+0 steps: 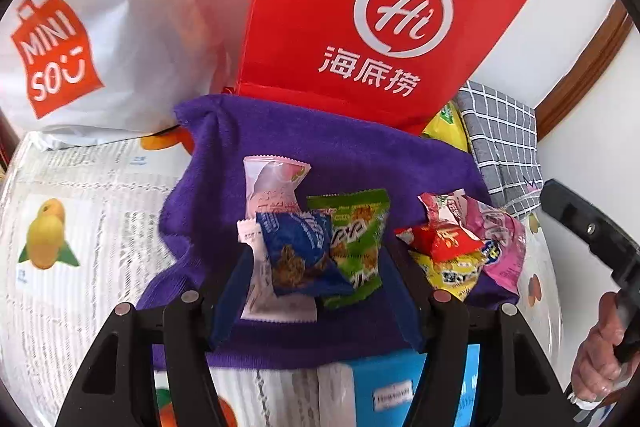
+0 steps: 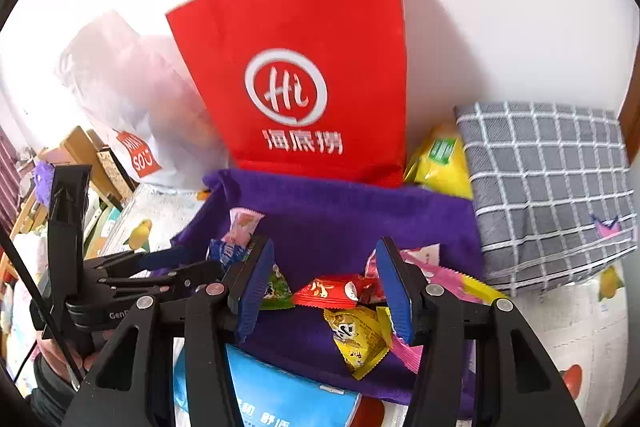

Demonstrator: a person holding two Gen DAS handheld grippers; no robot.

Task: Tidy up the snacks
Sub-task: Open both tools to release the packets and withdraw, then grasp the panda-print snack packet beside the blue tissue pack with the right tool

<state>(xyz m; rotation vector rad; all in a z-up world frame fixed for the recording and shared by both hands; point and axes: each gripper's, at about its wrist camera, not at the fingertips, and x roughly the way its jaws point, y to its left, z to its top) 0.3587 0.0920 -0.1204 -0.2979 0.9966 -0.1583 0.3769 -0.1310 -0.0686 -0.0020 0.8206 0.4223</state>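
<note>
Snack packets split in two piles on purple towel [image 1: 328, 147], mid-frame. Left gripper [image 1: 316, 291] fingers parted around blue packet [image 1: 300, 251], gripping nothing. Right gripper [image 2: 326, 291] fingers apart above red packet [image 2: 332, 291]. Red paper bag [image 1: 360, 7] walls the far edge.

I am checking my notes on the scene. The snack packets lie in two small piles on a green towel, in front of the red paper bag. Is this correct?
Not quite: the towel is purple, not green, as the left wrist view shows and the right wrist view confirms. The rest holds: the snack packets lie in two small piles on it, in front of the red paper bag.
</note>
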